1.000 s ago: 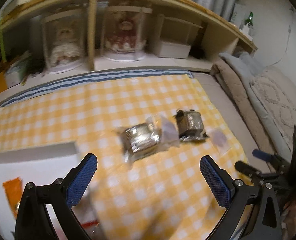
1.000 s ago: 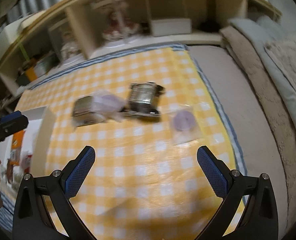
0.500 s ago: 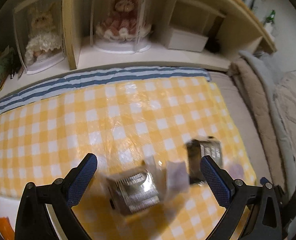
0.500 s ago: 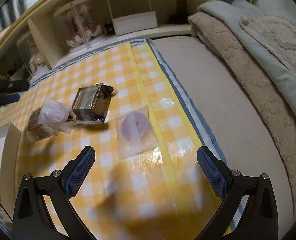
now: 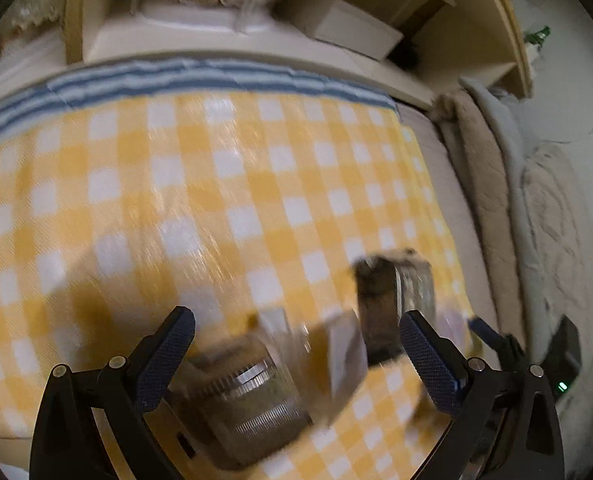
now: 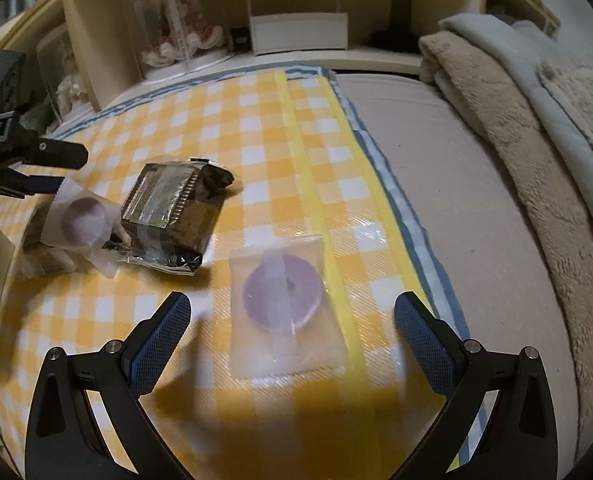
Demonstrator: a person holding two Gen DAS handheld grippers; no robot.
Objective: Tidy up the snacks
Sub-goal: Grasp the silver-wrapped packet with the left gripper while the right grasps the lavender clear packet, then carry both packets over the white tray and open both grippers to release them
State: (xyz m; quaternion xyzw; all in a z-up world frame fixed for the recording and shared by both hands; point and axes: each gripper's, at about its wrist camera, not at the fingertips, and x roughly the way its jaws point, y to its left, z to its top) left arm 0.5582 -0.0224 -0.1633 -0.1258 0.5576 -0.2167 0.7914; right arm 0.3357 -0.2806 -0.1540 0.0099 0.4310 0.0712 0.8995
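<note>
Right wrist view: right claw point(image 6: 292, 344) spread wide, nothing between the pads, hovering over a clear pouch with a purple disc point(image 6: 282, 294) lying flat on the yellow checked cloth point(image 6: 256, 128), just beside its yellow edge strip. Further out, a dark foil-wrapped pack point(image 6: 172, 212) sits left of centre, touching a second clear pouch with a purple disc point(image 6: 82, 218) that overlaps another pack at the far left. Left claw point(image 6: 28, 160) enters from the left edge above that group. Folded blankets point(image 6: 516, 120) on the right, shelf with a white box point(image 6: 298, 32) behind. Left wrist view, blurred: left claw point(image 5: 296, 360) wide open, empty, low over a silver ridged pack point(image 5: 248, 396), second dark pack point(image 5: 392, 300) just beyond the right finger.
</note>
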